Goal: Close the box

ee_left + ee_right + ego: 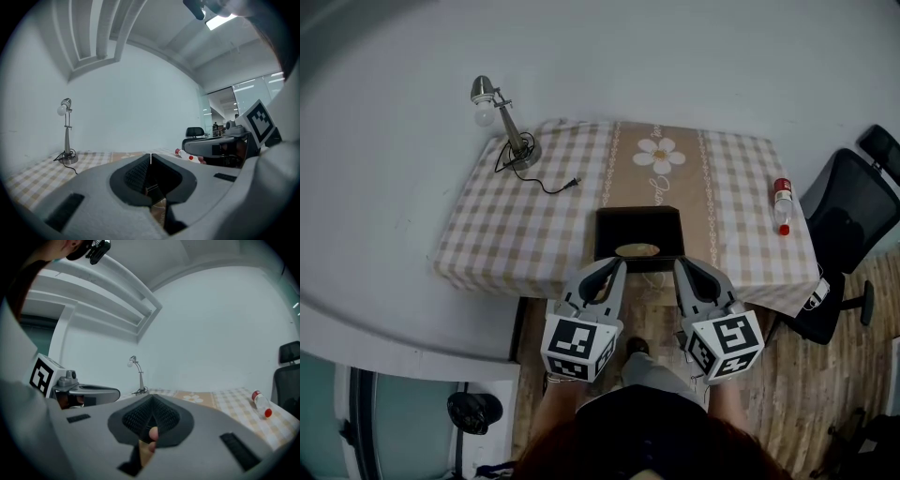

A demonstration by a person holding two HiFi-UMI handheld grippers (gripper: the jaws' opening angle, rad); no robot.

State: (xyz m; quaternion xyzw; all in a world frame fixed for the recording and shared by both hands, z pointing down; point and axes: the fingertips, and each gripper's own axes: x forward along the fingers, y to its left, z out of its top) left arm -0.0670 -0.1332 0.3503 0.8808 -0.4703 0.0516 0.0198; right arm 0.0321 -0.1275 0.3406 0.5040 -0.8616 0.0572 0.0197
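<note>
A black box lies open near the front edge of the table, with a pale oval thing at its near side. My left gripper is just in front of the box's near left corner. My right gripper hangs by the near right corner. Neither touches the box as far as I can tell. In the left gripper view the left gripper has its jaws met at the tips, holding nothing. In the right gripper view the right gripper is likewise shut and empty.
The table wears a checked cloth with a daisy runner. A desk lamp with a loose cord stands at the back left. At the right edge lies a red-capped bottle. A black office chair stands right of the table.
</note>
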